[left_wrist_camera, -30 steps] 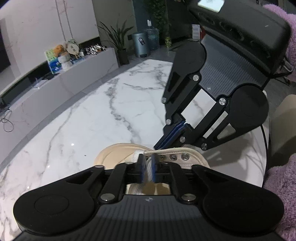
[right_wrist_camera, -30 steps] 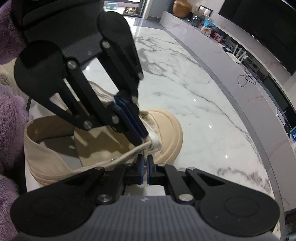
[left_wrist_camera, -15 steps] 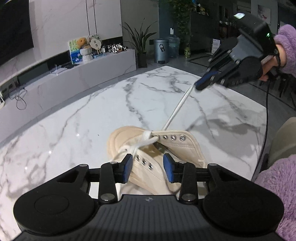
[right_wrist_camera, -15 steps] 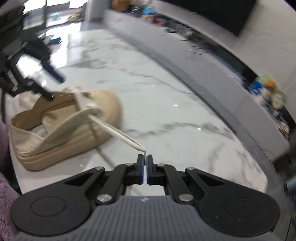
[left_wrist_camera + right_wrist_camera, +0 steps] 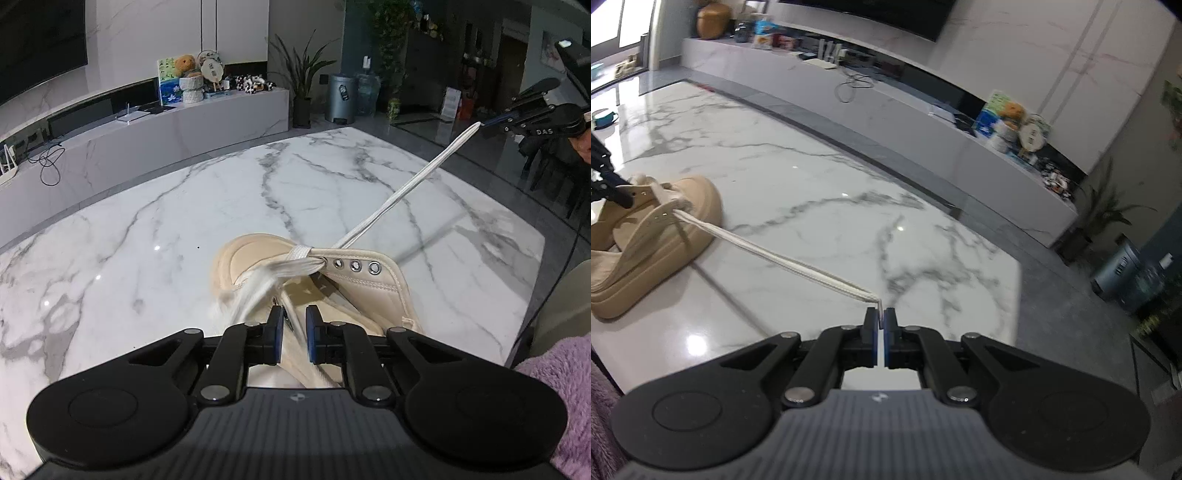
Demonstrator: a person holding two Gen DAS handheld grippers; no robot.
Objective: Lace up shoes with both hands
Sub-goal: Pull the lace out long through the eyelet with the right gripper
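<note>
A beige high-top shoe (image 5: pixel 369 280) lies on the white marble table (image 5: pixel 147 240), also at the left of the right wrist view (image 5: pixel 646 251). A white lace (image 5: pixel 399 199) runs taut from its front eyelet up to my right gripper (image 5: pixel 495 122). In the right wrist view the right gripper (image 5: pixel 881 319) is shut on the lace tip (image 5: pixel 827 275). My left gripper (image 5: pixel 294 323) is partly open over the shoe's tongue, with the other lace end (image 5: pixel 255 291), blurred, running between its jaws.
A long marble TV bench (image 5: pixel 147 125) with toys and cables stands beyond the table. A grey bin (image 5: pixel 341 98) and plants are at the far right. The table's right edge (image 5: pixel 532 280) borders a chair and my purple sleeve (image 5: pixel 561 384).
My right gripper has pulled the lace farther away from the shoe, drawing it taut. My left gripper has narrowed its jaws and moved in over the tongue around the other lace end.
</note>
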